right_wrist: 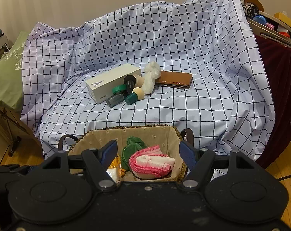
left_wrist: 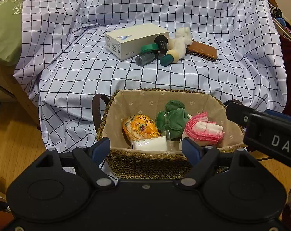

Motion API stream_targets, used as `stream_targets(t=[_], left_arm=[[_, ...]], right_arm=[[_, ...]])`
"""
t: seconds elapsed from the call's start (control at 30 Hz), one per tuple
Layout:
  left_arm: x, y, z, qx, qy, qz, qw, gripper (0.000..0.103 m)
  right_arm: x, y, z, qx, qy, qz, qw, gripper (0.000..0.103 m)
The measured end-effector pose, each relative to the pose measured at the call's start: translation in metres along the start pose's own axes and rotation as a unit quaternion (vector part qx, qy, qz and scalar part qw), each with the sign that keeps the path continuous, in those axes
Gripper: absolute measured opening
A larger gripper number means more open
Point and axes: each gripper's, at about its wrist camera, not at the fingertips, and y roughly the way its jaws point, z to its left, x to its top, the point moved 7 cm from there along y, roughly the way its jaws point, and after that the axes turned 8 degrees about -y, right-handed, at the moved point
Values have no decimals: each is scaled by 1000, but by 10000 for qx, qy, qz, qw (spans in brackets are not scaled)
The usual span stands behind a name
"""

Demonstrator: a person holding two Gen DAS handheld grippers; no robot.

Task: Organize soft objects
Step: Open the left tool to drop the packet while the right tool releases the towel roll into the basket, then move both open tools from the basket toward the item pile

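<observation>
A woven basket (left_wrist: 145,163) (right_wrist: 82,136) with a beige lining sits at the near edge of the checked sheet. Inside lie a green plush (left_wrist: 171,118) (right_wrist: 132,147), a pink-and-white cloth (left_wrist: 204,130) (right_wrist: 153,162), an orange embroidered pouch (left_wrist: 138,127) and a white packet (left_wrist: 149,144). A white fluffy toy (left_wrist: 182,40) (right_wrist: 151,78) lies farther back among hard items. My left gripper (left_wrist: 146,148) hangs open over the basket's near rim, holding nothing. My right gripper (right_wrist: 148,152) is open above the basket, also bare; its body shows in the left wrist view at the right.
Beside the fluffy toy lie a white phone box (left_wrist: 135,40) (right_wrist: 111,81), several small bottles (left_wrist: 145,57) (right_wrist: 116,98) and a brown leather case (left_wrist: 202,50) (right_wrist: 174,79). A green cushion (left_wrist: 5,28) is at left, a cluttered shelf (right_wrist: 276,25) at right. Wood floor lies below.
</observation>
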Motion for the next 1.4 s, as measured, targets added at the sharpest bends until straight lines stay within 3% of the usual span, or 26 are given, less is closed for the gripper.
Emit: stream_targets(t=[1.4], left_arm=[[6,4,6,129,-209,-109,9996,78]], right_arm=[[-5,8,-5,-5,145,88,9999,74]])
